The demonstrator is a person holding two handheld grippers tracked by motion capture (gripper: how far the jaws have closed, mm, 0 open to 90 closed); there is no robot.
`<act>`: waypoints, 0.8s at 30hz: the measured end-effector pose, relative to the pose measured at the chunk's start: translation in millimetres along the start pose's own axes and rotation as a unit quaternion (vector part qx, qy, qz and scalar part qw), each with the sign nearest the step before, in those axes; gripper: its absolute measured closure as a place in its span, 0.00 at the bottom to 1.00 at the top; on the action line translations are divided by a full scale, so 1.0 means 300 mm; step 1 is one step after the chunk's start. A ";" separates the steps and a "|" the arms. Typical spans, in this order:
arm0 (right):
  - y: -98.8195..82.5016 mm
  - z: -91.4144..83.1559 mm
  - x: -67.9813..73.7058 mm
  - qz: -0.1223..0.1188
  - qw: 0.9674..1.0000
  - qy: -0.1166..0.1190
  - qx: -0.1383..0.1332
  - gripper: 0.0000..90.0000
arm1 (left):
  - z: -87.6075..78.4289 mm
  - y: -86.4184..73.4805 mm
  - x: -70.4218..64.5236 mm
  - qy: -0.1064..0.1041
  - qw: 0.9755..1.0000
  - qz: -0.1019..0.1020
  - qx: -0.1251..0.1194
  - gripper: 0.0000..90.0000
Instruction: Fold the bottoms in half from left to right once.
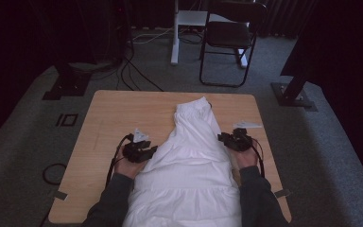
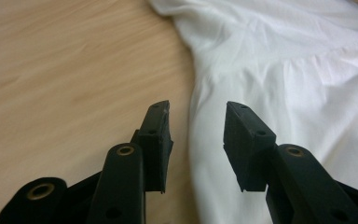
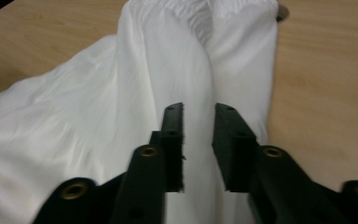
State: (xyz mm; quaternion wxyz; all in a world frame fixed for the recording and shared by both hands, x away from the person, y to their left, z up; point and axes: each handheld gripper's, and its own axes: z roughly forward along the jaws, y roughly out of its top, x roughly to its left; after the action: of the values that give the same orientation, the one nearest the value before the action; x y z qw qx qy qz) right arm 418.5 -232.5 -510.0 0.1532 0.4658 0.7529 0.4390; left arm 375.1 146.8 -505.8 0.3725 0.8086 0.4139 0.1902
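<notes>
Plainly, the left gripper is seen with its jaws parted and nothing pinched between them, poised over the left edge of the white garment; the right gripper is likewise released, its jaws apart above the cloth's right side with no fabric clamped; both are carried by hands in dark sleeves at either flank of the garment; the garment is spread lengthwise down the middle of the wooden table, narrowing toward the far edge; a black folding chair is placed on the carpet beyond.
</notes>
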 end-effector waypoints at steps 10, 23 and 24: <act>0.123 0.228 -0.035 0.006 0.999 0.024 0.026 0.56 | 0.211 0.065 -0.045 -0.011 0.997 0.045 0.065 0.67; 0.012 0.257 -0.038 0.013 0.997 -0.004 0.073 0.64 | 0.208 -0.001 -0.063 -0.019 0.997 0.045 0.063 0.88; -0.002 0.245 -0.032 0.010 0.998 -0.004 0.070 0.64 | 0.185 -0.024 -0.074 -0.019 0.997 0.046 0.061 0.88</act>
State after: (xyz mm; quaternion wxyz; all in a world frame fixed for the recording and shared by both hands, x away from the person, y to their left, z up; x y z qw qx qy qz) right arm 470.3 -202.4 -553.8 0.1187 0.4847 0.7762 0.3853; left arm 392.4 106.9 -547.3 0.3213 0.8514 0.3797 0.1666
